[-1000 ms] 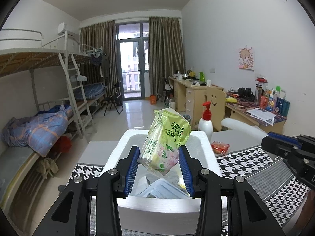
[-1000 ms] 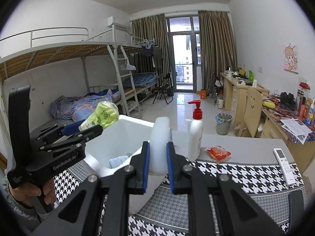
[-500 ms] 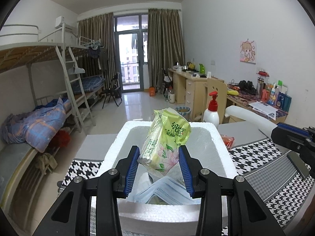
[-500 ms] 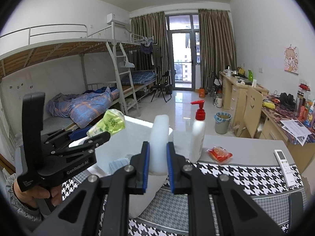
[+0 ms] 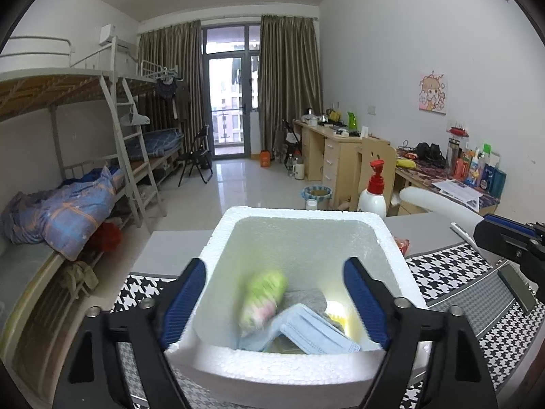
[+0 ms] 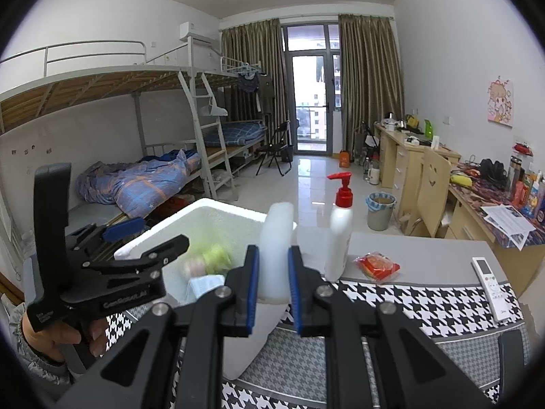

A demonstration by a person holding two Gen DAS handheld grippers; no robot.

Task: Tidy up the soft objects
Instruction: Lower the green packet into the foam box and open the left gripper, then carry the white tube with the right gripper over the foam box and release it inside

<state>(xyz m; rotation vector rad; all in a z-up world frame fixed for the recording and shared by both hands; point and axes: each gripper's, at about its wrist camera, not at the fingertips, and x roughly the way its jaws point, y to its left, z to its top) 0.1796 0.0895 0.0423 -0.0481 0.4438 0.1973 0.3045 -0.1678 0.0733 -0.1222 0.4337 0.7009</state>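
Observation:
A white foam box (image 5: pixel 306 228) stands on the houndstooth table cloth. My left gripper (image 5: pixel 274 293) is wide open above the box's near rim. A green tissue pack (image 5: pixel 262 296), blurred by motion, is dropping inside the box beside a blue face mask (image 5: pixel 313 330) and grey cloth. In the right wrist view the pack (image 6: pixel 211 255) shows inside the box (image 6: pixel 204 214). My right gripper (image 6: pixel 272 289) is shut on the white foam lid (image 6: pixel 276 248), held upright at the box's right side. The lid also shows in the left wrist view (image 5: pixel 439 208).
A white pump bottle (image 6: pixel 340 238) with a red top stands behind the box. A red snack packet (image 6: pixel 376 267) and a white remote (image 6: pixel 490 286) lie on the grey table part. Desks, a chair and bunk beds stand beyond.
My left gripper has opened and let go of the green tissue pack, which falls into the foam box. My right gripper still holds the lid.

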